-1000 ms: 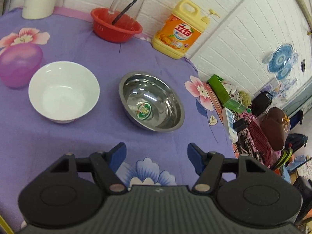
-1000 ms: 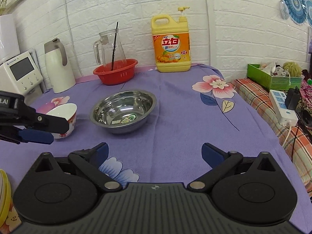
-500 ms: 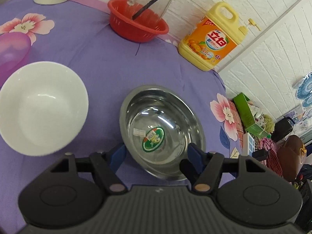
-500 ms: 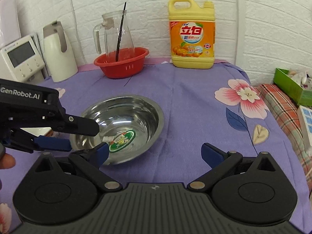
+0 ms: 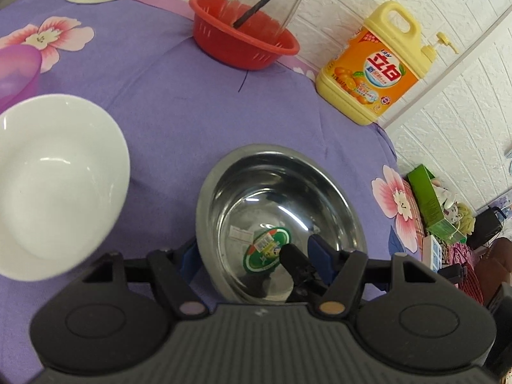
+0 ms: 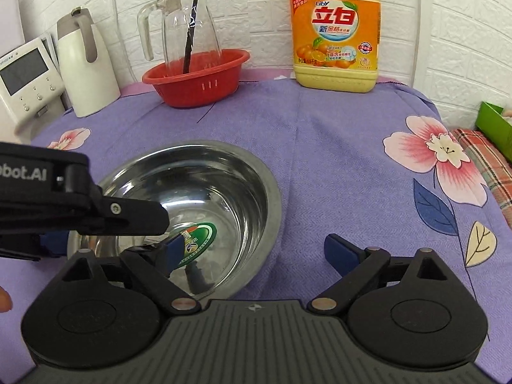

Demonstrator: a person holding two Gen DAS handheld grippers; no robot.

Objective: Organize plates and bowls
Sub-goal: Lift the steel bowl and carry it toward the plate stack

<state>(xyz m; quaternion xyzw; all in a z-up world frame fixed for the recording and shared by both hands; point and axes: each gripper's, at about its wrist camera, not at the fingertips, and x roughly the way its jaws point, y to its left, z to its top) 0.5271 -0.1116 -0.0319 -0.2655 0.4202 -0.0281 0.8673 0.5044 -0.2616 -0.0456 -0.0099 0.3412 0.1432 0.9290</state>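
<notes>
A steel bowl [image 5: 281, 198] with a green sticker inside sits on the purple flowered tablecloth; it also shows in the right wrist view [image 6: 204, 185]. My left gripper [image 5: 252, 257] is open and straddles the bowl's near-left rim, one finger inside and one outside. My right gripper [image 6: 256, 252] is open and straddles the bowl's near-right rim, its left finger inside the bowl. A white bowl [image 5: 54, 179] stands to the left of the steel bowl. The left gripper's body [image 6: 64, 204] shows in the right wrist view.
A red basket [image 6: 198, 76] holding a glass jug [image 6: 182, 28] stands at the back. A yellow detergent bottle [image 6: 336, 32] is at the back right, a white kettle [image 6: 86, 64] at the back left. A purple bowl [image 5: 16, 73] is at the far left.
Both grippers have moved forward and down to the steel bowl, from in front of it to straddling its rim on either side. Both remain open.
</notes>
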